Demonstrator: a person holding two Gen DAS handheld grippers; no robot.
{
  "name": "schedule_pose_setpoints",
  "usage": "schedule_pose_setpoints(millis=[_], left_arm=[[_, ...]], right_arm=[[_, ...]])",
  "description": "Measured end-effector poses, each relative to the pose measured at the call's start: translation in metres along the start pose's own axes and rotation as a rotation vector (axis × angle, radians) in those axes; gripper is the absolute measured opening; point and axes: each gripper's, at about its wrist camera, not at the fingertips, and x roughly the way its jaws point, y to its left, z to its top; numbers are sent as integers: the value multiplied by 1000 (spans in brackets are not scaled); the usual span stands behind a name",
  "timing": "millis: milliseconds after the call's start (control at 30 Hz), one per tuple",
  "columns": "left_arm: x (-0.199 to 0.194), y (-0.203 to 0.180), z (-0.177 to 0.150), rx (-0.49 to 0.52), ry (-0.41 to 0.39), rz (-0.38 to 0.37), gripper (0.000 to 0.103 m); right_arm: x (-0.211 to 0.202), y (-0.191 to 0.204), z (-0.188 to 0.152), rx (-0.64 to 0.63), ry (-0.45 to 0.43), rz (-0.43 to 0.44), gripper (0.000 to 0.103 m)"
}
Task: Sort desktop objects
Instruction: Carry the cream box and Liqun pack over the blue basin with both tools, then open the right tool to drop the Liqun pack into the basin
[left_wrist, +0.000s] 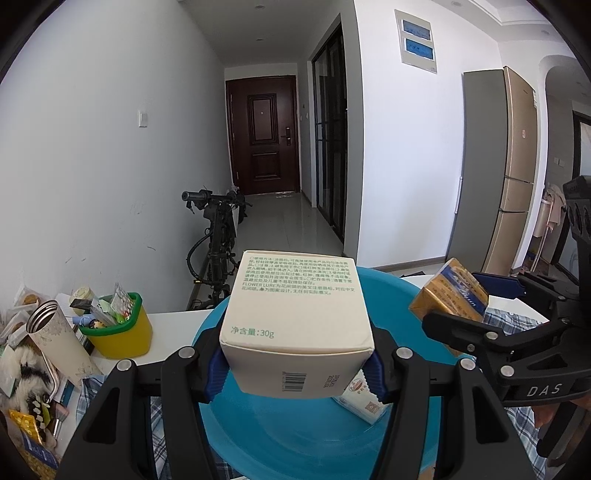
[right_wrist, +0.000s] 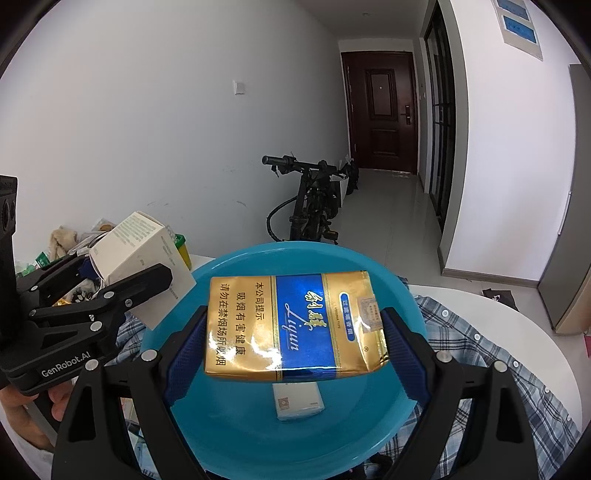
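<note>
1. While both loads were held over the blue basin (right_wrist: 406, 295), the left gripper (left_wrist: 295, 363) was seen with jaws closed on the white carton (left_wrist: 295, 317), pinched at its lower sides.
2. The right gripper (right_wrist: 293, 349) was seen with jaws clamped on the gold-and-blue cigarette pack (right_wrist: 291, 325), gripped at its short ends, face up.
3. Both items were kept above the basin, apparently so they could be dropped in as sorted.
4. A small white box (right_wrist: 297, 400) was already lying inside the basin.
5. The basin was set on a plaid shirt (right_wrist: 480, 354) on the white worktop (right_wrist: 517, 314); a yellow-green holder (left_wrist: 122, 332) and clutter were left unsorted at the left.
</note>
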Motion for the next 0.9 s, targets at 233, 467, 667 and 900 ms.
schedule_pose_setpoints(millis=[233, 467, 667, 900], left_arm=[[0, 0, 0, -6, 1, 6, 62], [-1, 2, 0, -7, 4, 19, 62], [0, 7, -1, -24, 6, 22, 62], [-4, 8, 0, -24, -4, 19, 62]], right_arm=[[-2, 1, 1, -5, -5, 9, 88], [-3, 5, 2, 1, -19, 17, 103], [0, 7, 2, -5, -4, -14, 103], [0, 8, 3, 4, -4, -6, 103]])
